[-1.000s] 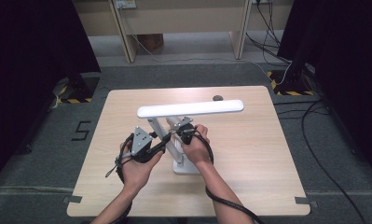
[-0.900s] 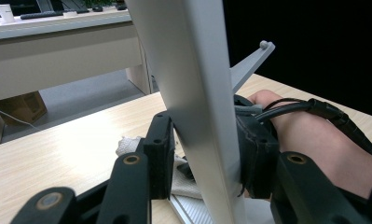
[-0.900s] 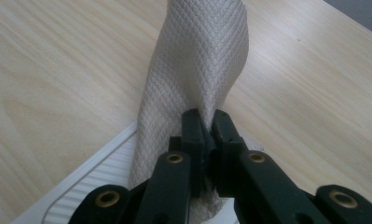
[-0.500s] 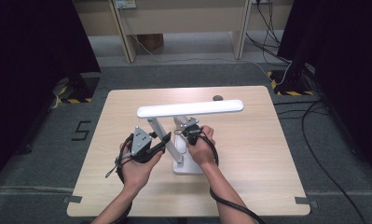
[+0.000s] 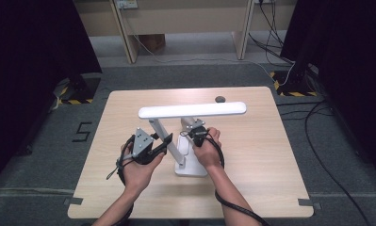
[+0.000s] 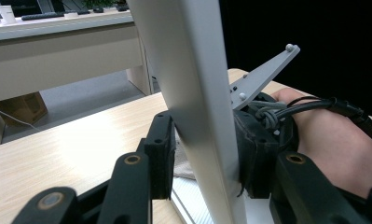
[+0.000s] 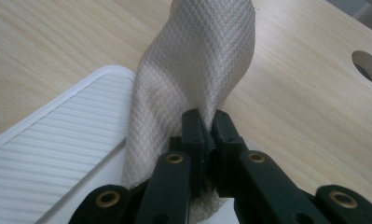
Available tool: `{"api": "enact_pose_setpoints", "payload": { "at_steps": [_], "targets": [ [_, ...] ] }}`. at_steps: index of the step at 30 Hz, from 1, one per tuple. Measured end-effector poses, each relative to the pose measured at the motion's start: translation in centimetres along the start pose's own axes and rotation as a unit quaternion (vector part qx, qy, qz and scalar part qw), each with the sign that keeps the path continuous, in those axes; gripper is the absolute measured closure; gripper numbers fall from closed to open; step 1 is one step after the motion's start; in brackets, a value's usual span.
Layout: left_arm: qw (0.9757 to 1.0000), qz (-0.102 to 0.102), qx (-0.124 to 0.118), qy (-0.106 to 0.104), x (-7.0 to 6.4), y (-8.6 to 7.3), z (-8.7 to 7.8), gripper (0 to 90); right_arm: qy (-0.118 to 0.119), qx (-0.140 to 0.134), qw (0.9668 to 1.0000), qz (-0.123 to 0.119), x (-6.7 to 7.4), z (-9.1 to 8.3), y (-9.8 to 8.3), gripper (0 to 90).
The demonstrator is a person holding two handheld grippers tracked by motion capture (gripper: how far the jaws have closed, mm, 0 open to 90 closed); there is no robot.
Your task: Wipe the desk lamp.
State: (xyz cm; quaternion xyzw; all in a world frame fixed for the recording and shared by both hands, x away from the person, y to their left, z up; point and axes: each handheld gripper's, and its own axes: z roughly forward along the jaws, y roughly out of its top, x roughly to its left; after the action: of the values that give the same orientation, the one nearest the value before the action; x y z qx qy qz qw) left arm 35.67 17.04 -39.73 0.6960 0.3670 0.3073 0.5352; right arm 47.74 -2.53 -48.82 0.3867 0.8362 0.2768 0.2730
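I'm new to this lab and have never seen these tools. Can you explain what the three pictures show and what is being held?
A person sits at a wooden table and works with two tools, one in each hand. Each is a hand-held gripper: a handle with two black jaws that pinch.

The high view looks down from above. In it, the left hand-held gripper and the right hand-held gripper meet at a white desk lamp.

The other two pictures come from small cameras riding on the tools. The left gripper view shows its jaws clamped on the lamp's slanted white arm. The right gripper view shows its jaws pinching a beige cloth over the lamp's ribbed white base, probably for wiping.
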Motion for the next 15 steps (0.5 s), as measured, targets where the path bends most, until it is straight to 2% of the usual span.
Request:
{"api": "enact_pose_setpoints", "payload": {
  "at_steps": [15],
  "targets": [
    [1.0000,-0.001,-0.002,0.002,-0.1,0.0,0.0,61.8,-0.012,0.006,0.9999,0.007,-1.4,-0.2,-0.9,86.2]
  ]
}}
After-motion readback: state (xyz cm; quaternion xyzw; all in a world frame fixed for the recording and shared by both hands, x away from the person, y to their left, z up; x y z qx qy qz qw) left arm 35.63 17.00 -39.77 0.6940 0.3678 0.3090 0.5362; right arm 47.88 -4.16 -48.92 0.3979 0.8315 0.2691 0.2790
